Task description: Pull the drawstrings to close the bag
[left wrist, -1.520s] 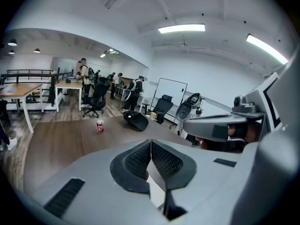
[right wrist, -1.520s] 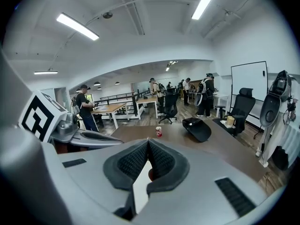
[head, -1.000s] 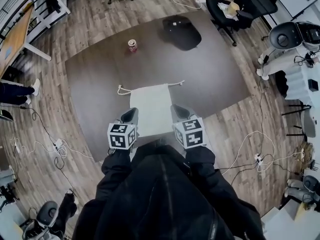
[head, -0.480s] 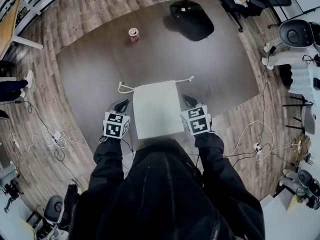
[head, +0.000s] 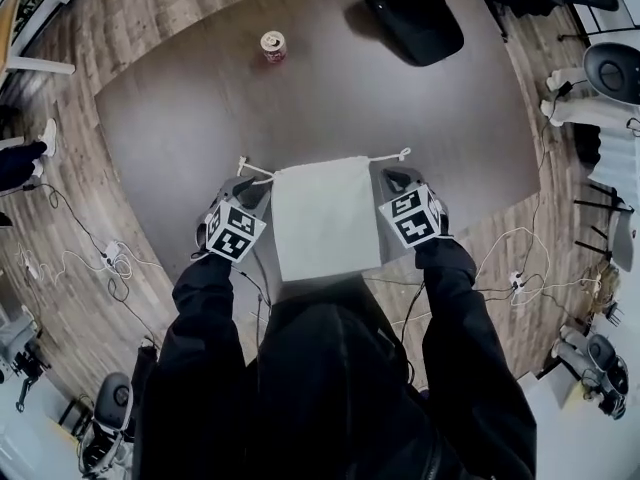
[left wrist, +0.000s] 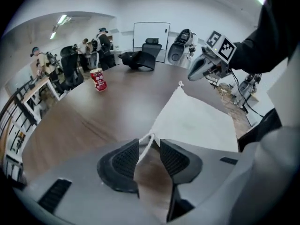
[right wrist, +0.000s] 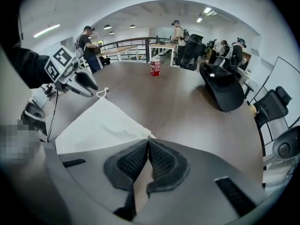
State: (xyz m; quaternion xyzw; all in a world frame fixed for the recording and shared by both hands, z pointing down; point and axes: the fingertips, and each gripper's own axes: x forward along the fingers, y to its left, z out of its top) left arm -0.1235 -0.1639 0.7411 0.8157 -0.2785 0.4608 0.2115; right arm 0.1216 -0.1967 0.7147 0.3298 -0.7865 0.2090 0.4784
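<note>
Plainly, the bag (head: 325, 216) is a light, limp thing: pale cloth lying flat on the table (head: 170, 108) right in front of the person, its mouth at the far edge and a thin cord trailing from each top corner. It will likely slide or bunch rather than resist, so both cords want an even, opposite pull outward, kept low along the table. The cords are soft and thin, and a pinch close to their outer ends should keep them from slipping through the pads. The left claw (left wrist: 149, 154) stands part open, its jaws having just been opening. The left drawstring (left wrist: 146, 143) runs up between the pads, pressed by neither as far as I can see. The right claw (right wrist: 146, 156) is closed tight, its tips just at the bag's right top corner. Whether the right drawstring (head: 396, 155) is nipped there I cannot quite tell, though it seems to lie free beyond them. Nothing is cinched yet; the mouth lies full width.
</note>
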